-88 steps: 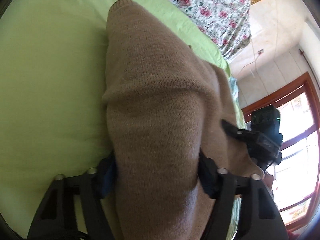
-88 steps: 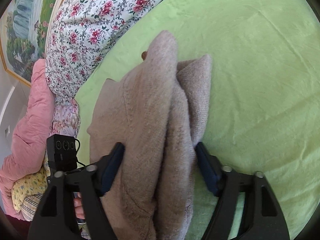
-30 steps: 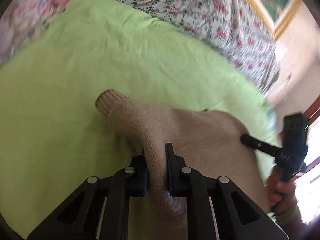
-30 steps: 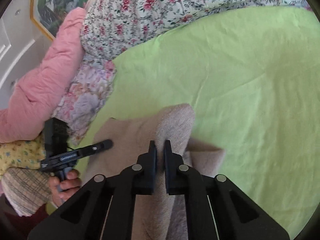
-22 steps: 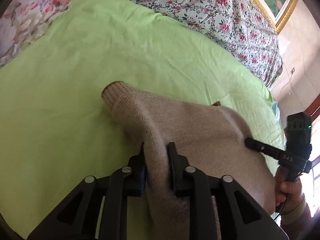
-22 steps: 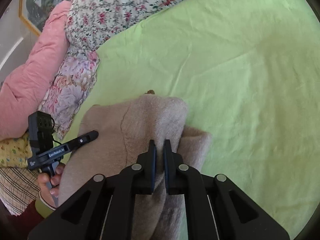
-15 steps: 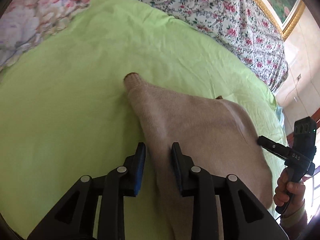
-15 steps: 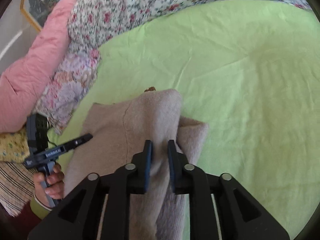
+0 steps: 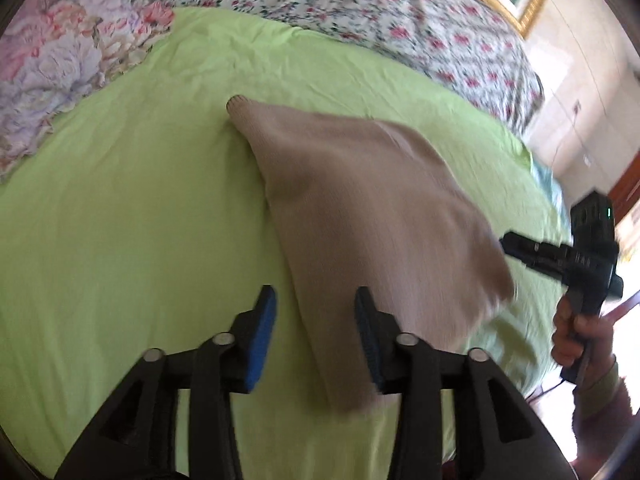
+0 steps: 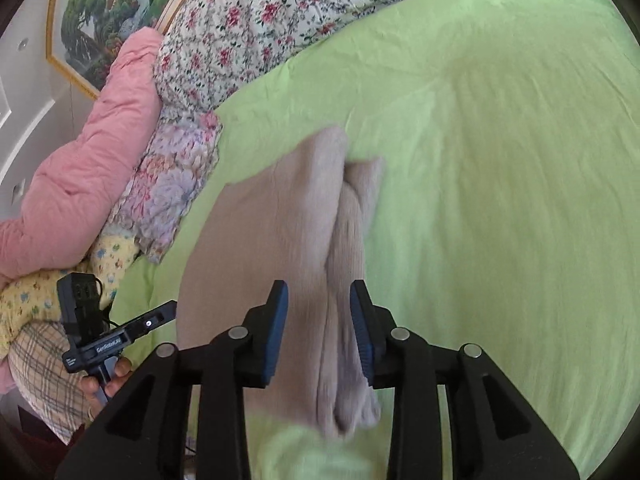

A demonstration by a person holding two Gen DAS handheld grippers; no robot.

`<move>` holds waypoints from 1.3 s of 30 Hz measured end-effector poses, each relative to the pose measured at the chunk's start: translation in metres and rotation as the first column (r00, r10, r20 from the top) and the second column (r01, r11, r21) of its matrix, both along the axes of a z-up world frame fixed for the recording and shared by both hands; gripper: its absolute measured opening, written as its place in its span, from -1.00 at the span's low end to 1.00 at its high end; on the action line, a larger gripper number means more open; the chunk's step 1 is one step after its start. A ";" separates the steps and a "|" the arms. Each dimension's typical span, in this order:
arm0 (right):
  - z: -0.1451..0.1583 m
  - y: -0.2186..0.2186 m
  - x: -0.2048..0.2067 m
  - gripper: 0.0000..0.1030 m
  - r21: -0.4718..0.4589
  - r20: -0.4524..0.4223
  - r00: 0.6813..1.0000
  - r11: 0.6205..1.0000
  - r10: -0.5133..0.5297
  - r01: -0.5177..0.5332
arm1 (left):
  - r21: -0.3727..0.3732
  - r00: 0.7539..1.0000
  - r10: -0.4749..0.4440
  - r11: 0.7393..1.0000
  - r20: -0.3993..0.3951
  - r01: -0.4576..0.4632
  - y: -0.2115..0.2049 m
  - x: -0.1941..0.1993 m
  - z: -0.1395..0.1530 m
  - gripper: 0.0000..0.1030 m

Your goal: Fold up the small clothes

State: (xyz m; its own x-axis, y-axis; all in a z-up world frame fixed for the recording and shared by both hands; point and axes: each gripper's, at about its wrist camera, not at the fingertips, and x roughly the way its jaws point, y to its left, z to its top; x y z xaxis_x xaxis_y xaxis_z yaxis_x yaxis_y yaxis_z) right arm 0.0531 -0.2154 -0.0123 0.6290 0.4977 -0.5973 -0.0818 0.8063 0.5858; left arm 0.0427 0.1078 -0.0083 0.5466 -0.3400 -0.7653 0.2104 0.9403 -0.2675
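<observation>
Tan sweater (image 9: 372, 216) lies folded on the green bedsheet (image 9: 120, 208), one cuff pointing toward the floral quilt (image 9: 360, 4). Left gripper (image 9: 316, 312) jaws have just been opening – now parted, sweater's near edge lies between the blue pads, no squeeze. Right gripper (image 10: 319, 312) likewise just opened – jaws apart, bunched folds lying between, nothing held. Pink duvet (image 10: 80, 152) at bed edge

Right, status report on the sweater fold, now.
Left gripper and right gripper open, jaws just spread, nothing clamped. Tan sweater lying folded on the green sheet. Nothing in the way.
</observation>
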 end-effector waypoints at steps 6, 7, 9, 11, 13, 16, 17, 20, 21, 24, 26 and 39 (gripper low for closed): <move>-0.005 0.012 -0.030 -0.09 -0.018 0.019 1.000 1.000 0.025 -0.024 | 0.026 0.996 -0.085 0.996 0.009 0.085 -0.017 -0.050 -0.012 0.09; -0.006 0.013 -0.032 -0.09 -0.019 0.023 0.999 0.999 0.030 -0.029 | 0.039 0.996 -0.092 0.995 0.007 0.091 -0.020 -0.053 -0.014 0.10; -0.008 0.018 -0.036 -0.09 -0.036 0.024 0.999 0.999 0.039 -0.038 | 0.080 0.996 -0.094 0.992 0.001 0.093 -0.029 -0.055 -0.020 0.10; -0.010 0.019 -0.038 -0.09 -0.041 0.020 0.999 0.998 0.040 -0.039 | 0.114 0.996 -0.092 0.989 0.008 0.091 -0.036 -0.055 -0.023 0.09; -0.011 0.021 -0.040 -0.09 -0.041 0.023 0.999 0.999 0.037 -0.036 | 0.147 0.997 -0.076 0.986 0.013 0.073 -0.037 -0.052 -0.028 0.09; -0.012 0.023 -0.038 -0.09 -0.066 0.032 0.998 0.997 0.044 -0.042 | 0.195 0.999 -0.033 0.980 0.022 0.028 -0.036 -0.045 -0.033 -0.19; -0.013 0.026 -0.038 -0.09 -0.078 0.034 0.998 0.996 0.047 -0.044 | 0.203 1.000 -0.019 0.979 0.021 0.015 -0.035 -0.044 -0.036 -0.56; -0.017 0.034 -0.033 -0.71 -0.127 0.010 0.997 0.990 0.070 -0.068 | 0.178 1.000 0.010 0.984 0.019 -0.013 -0.031 -0.043 -0.039 -0.80; -0.017 0.036 -0.032 -0.89 -0.148 0.000 0.998 0.987 0.071 -0.070 | 0.173 0.999 0.023 0.985 0.043 -0.030 -0.031 -0.048 -0.034 -0.80; -0.002 0.026 -0.041 -0.89 -0.108 0.073 0.995 0.993 0.063 -0.055 | 0.165 0.995 0.044 0.985 0.089 -0.059 -0.028 -0.057 -0.025 -0.83; -0.005 0.016 -0.042 -0.89 -0.147 0.048 0.998 0.989 0.041 -0.034 | 0.169 0.998 0.041 0.984 0.048 -0.049 -0.030 -0.053 -0.036 -0.83; -0.020 0.006 -0.040 -0.59 -0.178 -0.082 0.997 0.984 -0.009 -0.005 | 0.024 0.999 -0.042 0.999 -0.032 0.042 -0.007 -0.051 -0.017 -0.75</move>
